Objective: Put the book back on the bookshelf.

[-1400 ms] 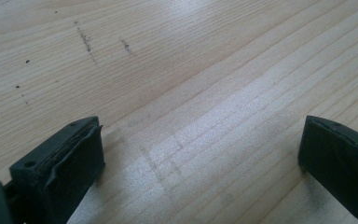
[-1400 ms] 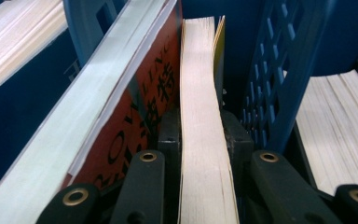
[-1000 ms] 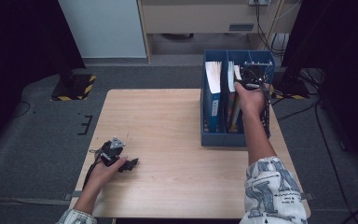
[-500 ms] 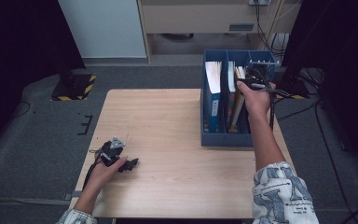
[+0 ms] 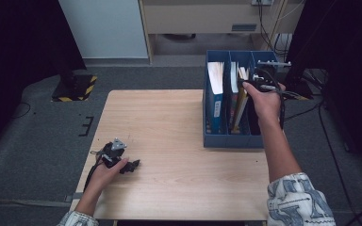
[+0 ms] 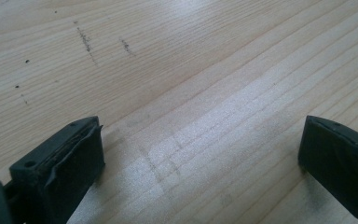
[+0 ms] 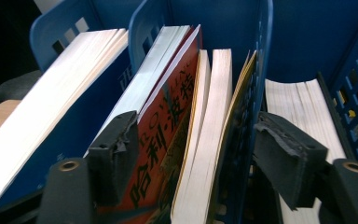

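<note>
Nearest the person, at about seven o'clock on the pale wooden table (image 5: 179,141), the left gripper (image 5: 133,165) is lying low against the bare wood in the left hand (image 5: 107,170), its black jaws standing wide apart with nothing between them. Farther out, at about two o'clock, the right gripper (image 7: 193,158) is hanging over the blue plastic three-compartment file rack (image 5: 231,139), carried by the right hand (image 5: 265,100). Its jaws have just been opening and are standing released, pressing on nothing. Below them the cream-edged upright paperback book (image 7: 205,140) is standing in the middle compartment, leaning beside the red-covered book with black lettering (image 7: 168,121). Beyond, at eleven o'clock in the right gripper view, the thick blue-covered book (image 7: 46,126) is filling the far compartment.
</note>
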